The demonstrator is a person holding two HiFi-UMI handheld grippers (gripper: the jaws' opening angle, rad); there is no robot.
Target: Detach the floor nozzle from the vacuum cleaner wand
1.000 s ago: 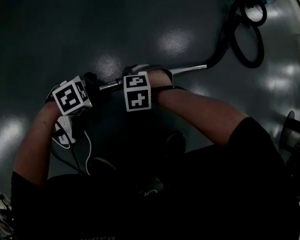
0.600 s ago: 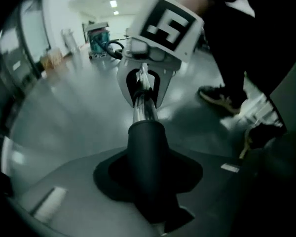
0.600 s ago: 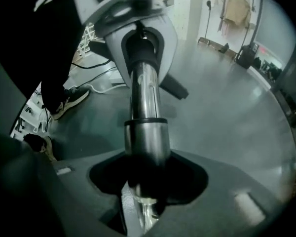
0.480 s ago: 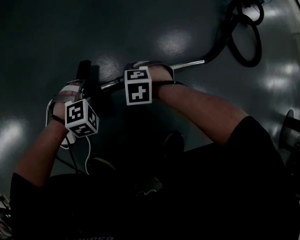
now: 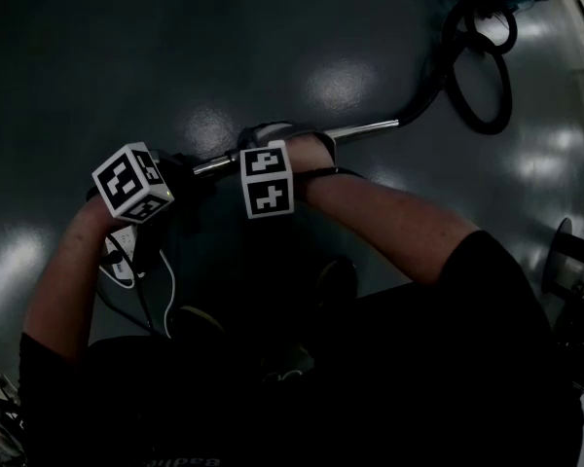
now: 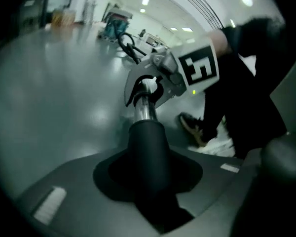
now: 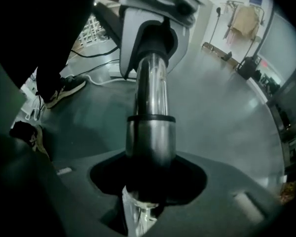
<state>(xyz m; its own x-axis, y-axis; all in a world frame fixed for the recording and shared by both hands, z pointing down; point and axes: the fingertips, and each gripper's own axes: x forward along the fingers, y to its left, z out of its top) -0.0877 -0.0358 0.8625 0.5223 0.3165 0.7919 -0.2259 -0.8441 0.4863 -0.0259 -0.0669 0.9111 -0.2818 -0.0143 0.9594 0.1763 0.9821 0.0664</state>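
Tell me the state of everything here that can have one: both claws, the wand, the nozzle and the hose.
floor nozzle neck, joined to the wand, not yet detached
wand, gripped near its nozzle end, its far end joined to the hose
hose, lying looped on the floor
left claw, shut on the floor nozzle neck
right claw, shut on the wand

Hose (image 5: 448,52) loop cut off by head view's top edge, wand (image 5: 365,128) middle hidden under right hand (image 5: 310,152)
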